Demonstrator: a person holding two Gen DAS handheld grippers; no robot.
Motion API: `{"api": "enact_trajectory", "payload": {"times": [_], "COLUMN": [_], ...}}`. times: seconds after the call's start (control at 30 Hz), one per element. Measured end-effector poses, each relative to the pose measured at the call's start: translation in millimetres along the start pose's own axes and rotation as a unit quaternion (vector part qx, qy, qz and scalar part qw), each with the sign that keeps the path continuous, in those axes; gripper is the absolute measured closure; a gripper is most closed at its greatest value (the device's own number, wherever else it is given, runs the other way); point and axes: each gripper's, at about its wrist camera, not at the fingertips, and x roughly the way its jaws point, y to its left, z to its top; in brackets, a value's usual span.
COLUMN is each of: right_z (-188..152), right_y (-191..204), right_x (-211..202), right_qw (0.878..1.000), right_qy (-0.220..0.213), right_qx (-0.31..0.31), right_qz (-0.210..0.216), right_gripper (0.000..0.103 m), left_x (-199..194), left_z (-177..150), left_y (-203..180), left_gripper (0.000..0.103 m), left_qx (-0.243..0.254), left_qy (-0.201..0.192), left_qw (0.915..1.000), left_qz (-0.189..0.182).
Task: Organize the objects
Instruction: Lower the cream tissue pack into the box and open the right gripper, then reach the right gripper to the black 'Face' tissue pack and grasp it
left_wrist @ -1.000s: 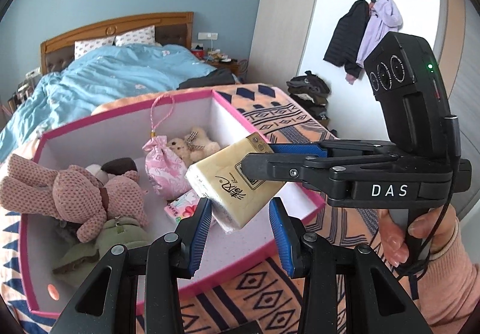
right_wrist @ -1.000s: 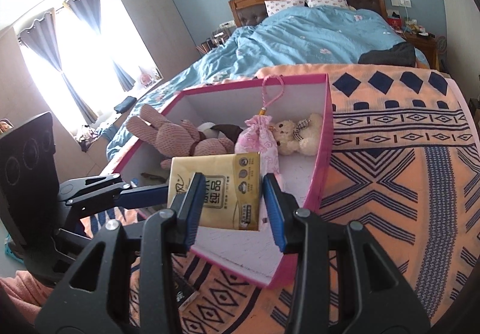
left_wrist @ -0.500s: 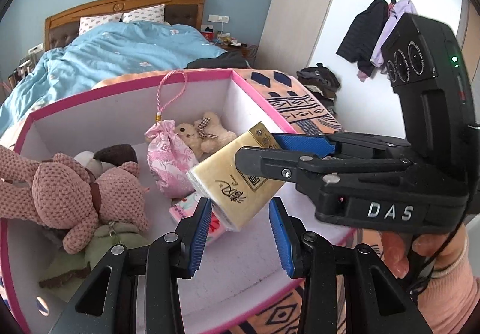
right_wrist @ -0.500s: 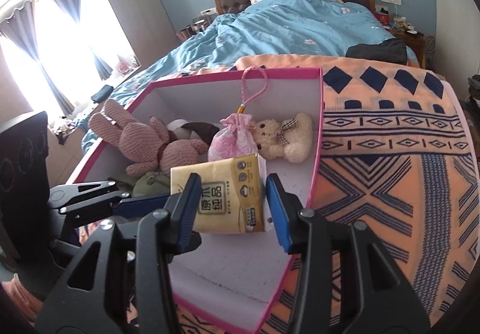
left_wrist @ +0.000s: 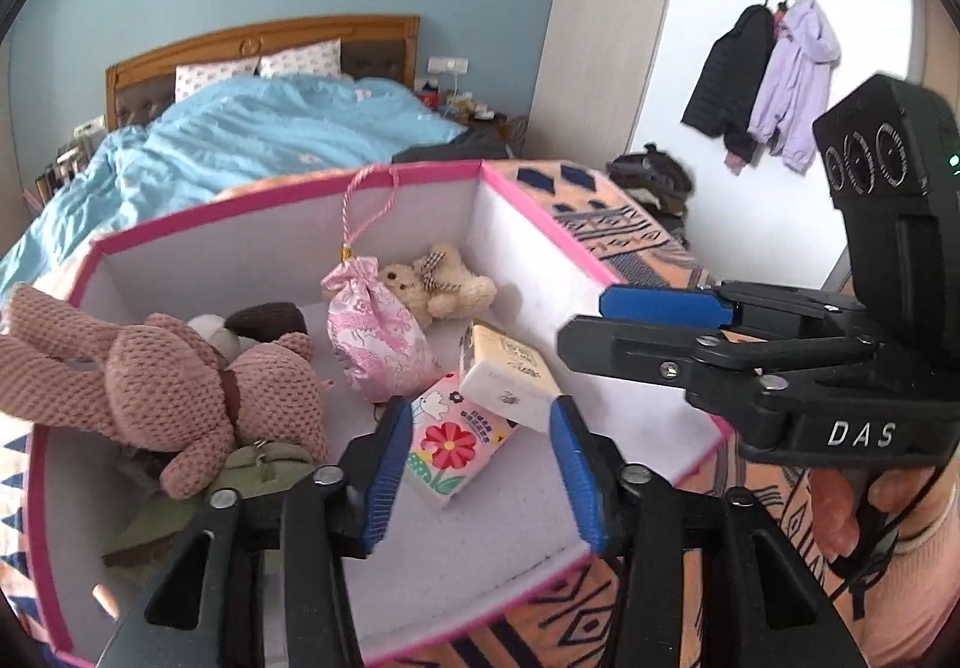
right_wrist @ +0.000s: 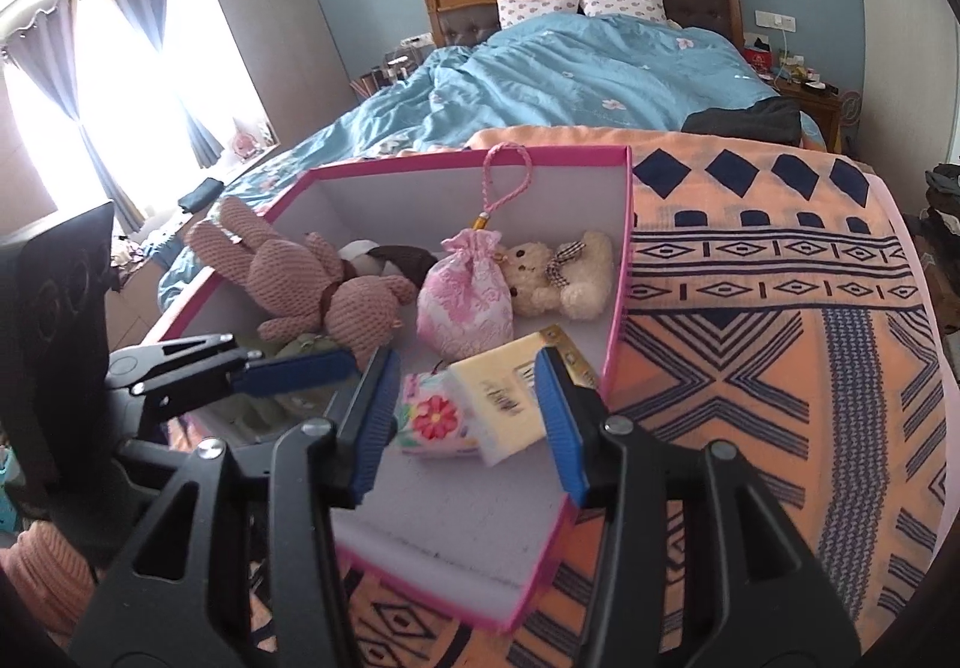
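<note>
The yellow tissue pack (right_wrist: 510,398) lies inside the pink-rimmed box (right_wrist: 621,272), propped at a tilt with one end resting on the flowered tissue pack (right_wrist: 435,416) beside it, near the box's right-hand wall as the right wrist view shows it. The right gripper (right_wrist: 468,416) hangs just above and in front of the pack; its fingers are opening and stand released on either side with clear gaps, pressing on nothing. The left gripper (left_wrist: 480,464) hovers over the same spot from the other side, its fingers opening too and empty, with the flowered pack showing between them lower down in the box. The yellow pack's long axis runs roughly away from the right gripper toward the box's far corner, so it lies along the line of those fingers, not across them, and this hand looks the nearer of the two. My judgement is that the pack is placed and the next move turns on lifting both grippers clear without nudging it. Counted in the box: two tissue packs, one pink knitted rabbit (left_wrist: 180,386), one cream teddy bear (left_wrist: 438,284), one pink drawstring pouch (left_wrist: 378,338), one green plush (left_wrist: 240,482) partly hidden under the rabbit, and a brown-and-white plush (left_wrist: 252,323) behind it.
</note>
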Motion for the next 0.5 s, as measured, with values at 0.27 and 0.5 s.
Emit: {"api": "enact_trajectory", "payload": {"times": [0.27, 0.5], "right_z": [-27, -64], "right_y": [16, 37], "right_x": [-47, -69], "right_qw": [0.998, 0.994], "right_qy": [-0.034, -0.031], "right_qx": [-0.015, -0.035], "right_qz": [0.055, 0.104], "right_gripper": [0.051, 0.051], "left_x": [-61, -84], "left_z": [-25, -59], "left_y": [-14, -20], "left_gripper": [0.041, 0.036], "left_qx": [0.038, 0.050], "left_qy": [-0.059, -0.058], "left_qw": [0.9974, 0.9968], "left_qz": [-0.018, -0.023]}}
